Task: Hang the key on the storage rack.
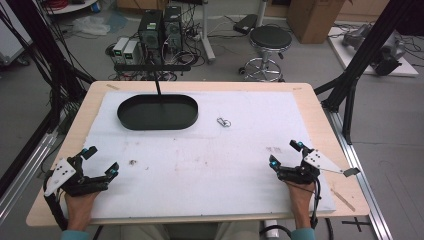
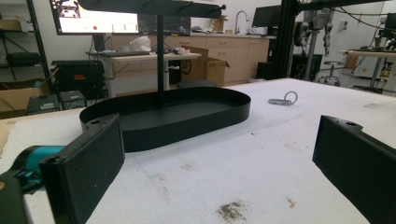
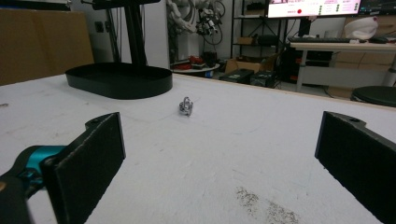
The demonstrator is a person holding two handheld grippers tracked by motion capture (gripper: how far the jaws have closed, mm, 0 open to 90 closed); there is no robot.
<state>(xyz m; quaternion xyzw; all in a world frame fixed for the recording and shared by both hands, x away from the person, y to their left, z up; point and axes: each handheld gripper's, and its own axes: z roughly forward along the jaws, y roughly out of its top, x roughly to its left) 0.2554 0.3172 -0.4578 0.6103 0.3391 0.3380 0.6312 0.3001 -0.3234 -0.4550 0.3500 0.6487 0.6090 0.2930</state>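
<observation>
A pale wooden table [image 1: 320, 107] carries a white mat [image 1: 210, 165] that covers most of its top — the mat is scuffed, with a dark smudge near the left hand and faint reddish marks toward the right. At the near left corner the left gripper [image 1: 100, 161] rests low over the mat, its jaws spread wide with nothing between them; at the near right the right gripper [image 1: 286, 153] sits the same way, jaws wide apart and empty. A small metal clasp [image 1: 223, 122] lies on the mat in the far middle, well apart from both grippers and just to the right of a black oval tray [image 1: 158, 123], which stands on the far left part of the mat with a thin black post rising from it. In the right gripper view the clasp [image 3: 186, 107] sits ahead between the jaws but far off, the tray [image 3: 119, 81] behind it to the left. Beyond the table lies a grey floor with computer towers [image 1: 161, 29] and tangled cables, a round black stool [image 1: 270, 39], and a cardboard box [image 1: 315, 17] — black frame struts stand on both sides.
</observation>
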